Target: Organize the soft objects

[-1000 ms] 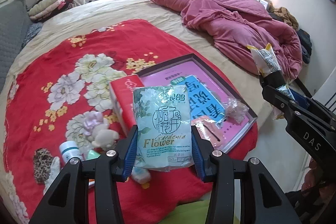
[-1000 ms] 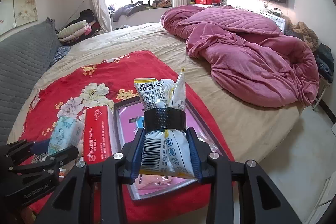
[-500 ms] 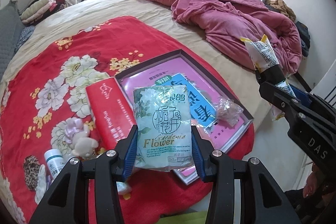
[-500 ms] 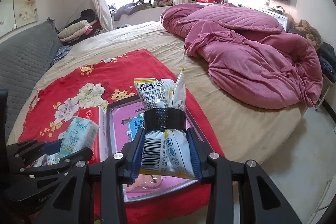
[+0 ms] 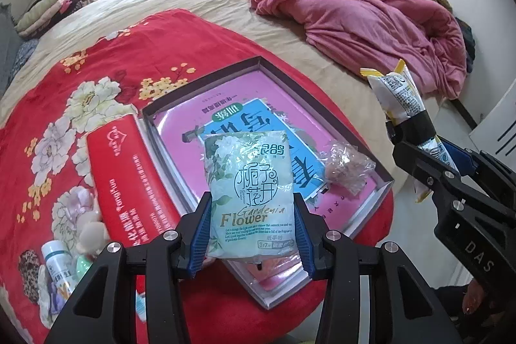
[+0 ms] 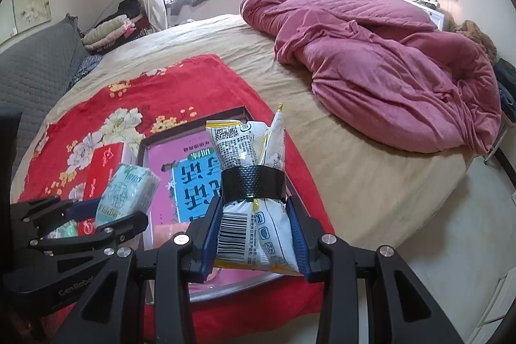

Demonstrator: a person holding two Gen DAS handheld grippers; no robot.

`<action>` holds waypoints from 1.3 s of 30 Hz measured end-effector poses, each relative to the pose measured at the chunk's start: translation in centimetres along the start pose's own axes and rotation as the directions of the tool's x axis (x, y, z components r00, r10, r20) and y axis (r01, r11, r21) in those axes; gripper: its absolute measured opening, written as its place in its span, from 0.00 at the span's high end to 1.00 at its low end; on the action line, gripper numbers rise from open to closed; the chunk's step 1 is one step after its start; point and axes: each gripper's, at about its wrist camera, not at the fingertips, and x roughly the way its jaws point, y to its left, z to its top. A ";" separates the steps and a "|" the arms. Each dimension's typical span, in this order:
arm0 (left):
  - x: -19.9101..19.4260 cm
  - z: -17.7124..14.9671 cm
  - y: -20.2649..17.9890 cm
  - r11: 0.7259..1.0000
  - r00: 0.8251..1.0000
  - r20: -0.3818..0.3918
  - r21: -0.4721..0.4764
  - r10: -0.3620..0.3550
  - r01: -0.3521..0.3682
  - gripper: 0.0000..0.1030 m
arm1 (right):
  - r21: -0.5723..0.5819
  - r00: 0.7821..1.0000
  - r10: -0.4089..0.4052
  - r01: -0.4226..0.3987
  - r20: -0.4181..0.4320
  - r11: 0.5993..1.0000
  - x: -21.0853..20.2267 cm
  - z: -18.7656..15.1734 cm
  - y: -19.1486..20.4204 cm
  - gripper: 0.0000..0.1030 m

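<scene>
My left gripper (image 5: 252, 234) is shut on a pale green tissue pack (image 5: 251, 199) printed "Gardenia Flower", held above the near end of a shallow box lid (image 5: 385, 181). The lid holds a pink sheet, a blue booklet (image 5: 258, 124) and a crumpled clear bag (image 5: 350, 171). My right gripper (image 6: 256, 236) is shut on a white snack bag (image 6: 254, 224) banded with black tape (image 6: 251, 182), hovering over the lid's near right side. In the left wrist view the snack bag (image 5: 398, 95) shows at the right; in the right wrist view the tissue pack (image 6: 124, 194) shows at the left.
A red tissue box (image 5: 129, 182) lies left of the lid on the red floral blanket (image 5: 96, 60). A small plush toy (image 5: 92, 236) and bottles (image 5: 59, 263) sit at the near left. A crumpled pink quilt (image 6: 380, 60) covers the far right of the bed. Floor lies to the right.
Both grippers have come forward and lower over the box lid, which now looks larger and closer under them. Each still holds its pack the same way.
</scene>
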 end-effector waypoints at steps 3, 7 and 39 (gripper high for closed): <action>0.7 0.0 -0.2 1.000 1.000 -0.011 0.004 0.003 -0.003 0.53 | 0.001 1.000 0.010 -0.010 -0.014 1.000 0.8 -0.3 -0.2 0.61; 1.6 -0.1 -0.3 1.000 1.000 -0.019 0.017 0.010 -0.009 0.53 | -0.018 0.999 0.021 -0.022 -0.030 1.000 1.7 -0.7 0.1 0.61; 7.8 0.2 -0.2 0.999 0.989 -0.139 0.040 0.041 -0.036 0.52 | -0.132 0.975 0.104 -0.131 -0.194 0.983 9.1 -4.6 1.7 0.60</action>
